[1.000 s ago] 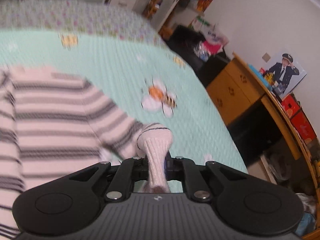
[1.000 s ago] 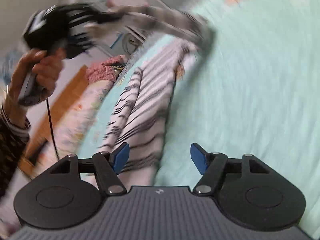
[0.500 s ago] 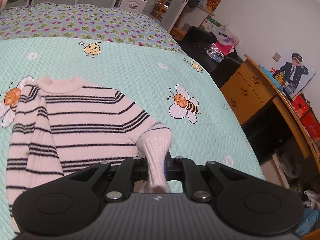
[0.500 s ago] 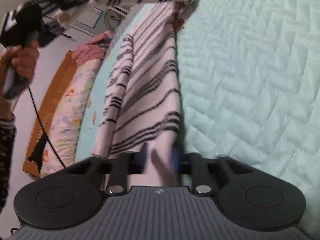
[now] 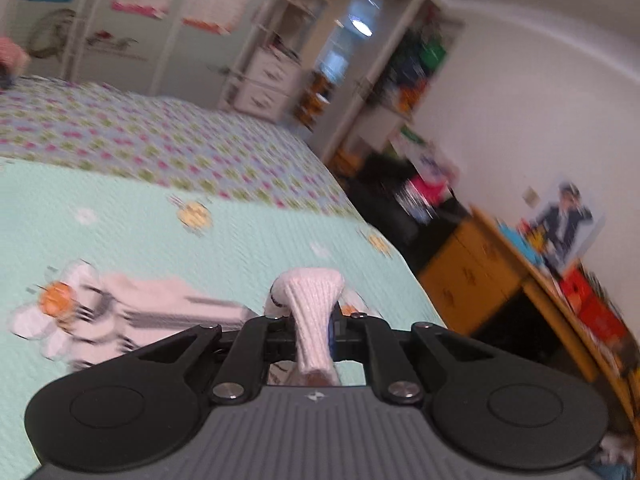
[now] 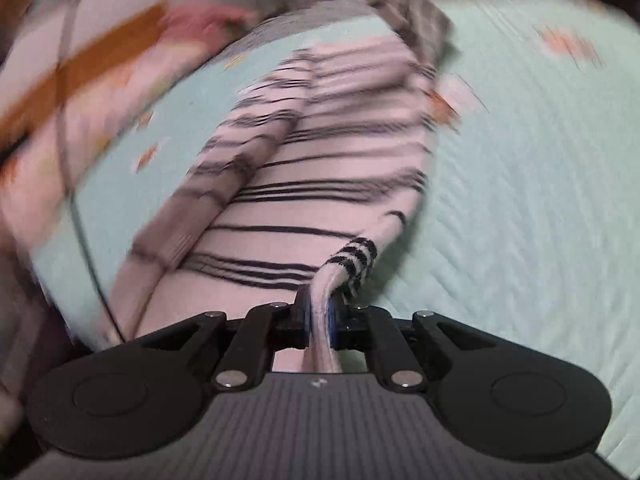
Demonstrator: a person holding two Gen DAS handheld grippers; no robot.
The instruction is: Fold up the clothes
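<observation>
Bed (image 6: 540, 200): sweater (image 6: 328, 184) lies lengthwise ahead; right gripper (image 6: 319, 316) clenched on hem, left gripper (image 5: 312, 332) on cuff.

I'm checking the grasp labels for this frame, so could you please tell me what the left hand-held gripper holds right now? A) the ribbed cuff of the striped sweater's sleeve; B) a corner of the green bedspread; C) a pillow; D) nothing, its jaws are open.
A: in the left wrist view the left hand-held gripper is shut on the white ribbed cuff of the striped sweater.
</observation>
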